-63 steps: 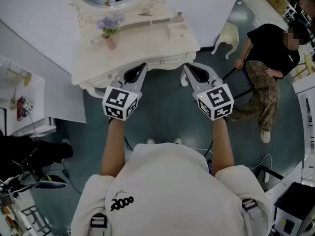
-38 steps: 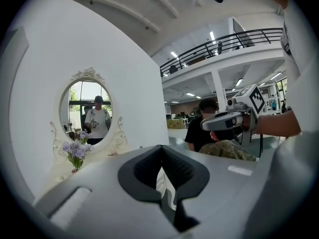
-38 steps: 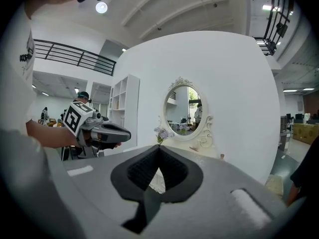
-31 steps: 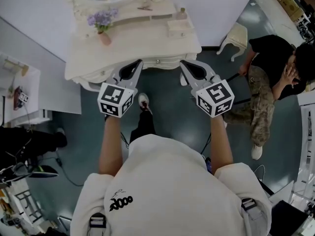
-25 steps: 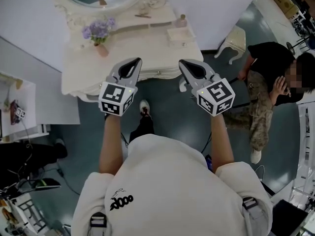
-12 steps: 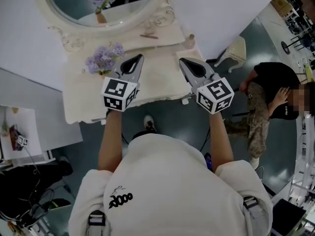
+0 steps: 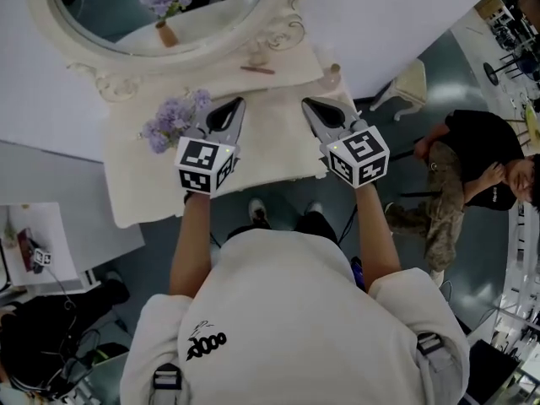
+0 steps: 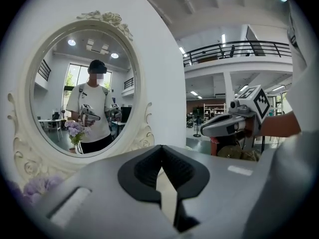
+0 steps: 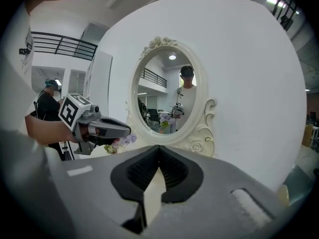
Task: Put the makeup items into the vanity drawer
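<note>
Above the vanity (image 7: 278, 154) top, in the head view, the left gripper (image 7: 235, 104) and right gripper (image 7: 309, 105) hover side by side, with a small bottle (image 7: 335, 73) just ahead-right of the right one. Left gripper view: jaws pressed together, empty, mirror (image 8: 60, 73) ahead-left. Right gripper view: jaws pressed together, empty, flowers (image 9: 124, 141) ahead-left.

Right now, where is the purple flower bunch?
In the head view the purple flower bunch sits on the left side of the cream vanity top, just left of the left gripper and below the oval mirror.
</note>
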Tool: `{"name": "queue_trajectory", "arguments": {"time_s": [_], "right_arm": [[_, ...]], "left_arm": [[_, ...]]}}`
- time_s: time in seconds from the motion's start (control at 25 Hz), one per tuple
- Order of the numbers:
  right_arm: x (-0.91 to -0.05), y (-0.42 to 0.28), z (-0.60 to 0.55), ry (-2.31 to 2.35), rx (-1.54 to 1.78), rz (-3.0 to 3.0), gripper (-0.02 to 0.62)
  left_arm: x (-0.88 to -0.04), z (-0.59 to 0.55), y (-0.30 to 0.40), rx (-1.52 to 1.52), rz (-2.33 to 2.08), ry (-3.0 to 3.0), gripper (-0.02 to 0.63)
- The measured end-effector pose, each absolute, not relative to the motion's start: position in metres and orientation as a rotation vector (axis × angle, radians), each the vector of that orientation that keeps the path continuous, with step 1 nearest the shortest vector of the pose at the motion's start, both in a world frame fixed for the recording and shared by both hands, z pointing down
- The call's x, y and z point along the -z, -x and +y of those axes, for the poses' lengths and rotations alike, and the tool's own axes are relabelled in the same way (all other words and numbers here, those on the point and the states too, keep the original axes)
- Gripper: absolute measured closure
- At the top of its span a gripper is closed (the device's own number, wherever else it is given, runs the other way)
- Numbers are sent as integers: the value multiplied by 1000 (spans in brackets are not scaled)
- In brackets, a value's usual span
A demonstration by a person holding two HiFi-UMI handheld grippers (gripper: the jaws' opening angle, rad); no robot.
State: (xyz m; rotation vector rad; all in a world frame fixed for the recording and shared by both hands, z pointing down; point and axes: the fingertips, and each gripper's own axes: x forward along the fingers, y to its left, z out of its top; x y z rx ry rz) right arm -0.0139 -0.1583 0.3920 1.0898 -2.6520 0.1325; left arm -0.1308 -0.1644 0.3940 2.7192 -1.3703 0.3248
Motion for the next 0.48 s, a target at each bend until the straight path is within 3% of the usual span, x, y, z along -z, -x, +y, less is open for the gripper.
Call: {"name": "queue_trajectory", "arguments": {"time_s": [0.48], "right_arm": [[-452,29,-246,-772,-176,-2646,541]], "left_arm": [[-431,-187,144,-402,-1621,-2463,588]]}}
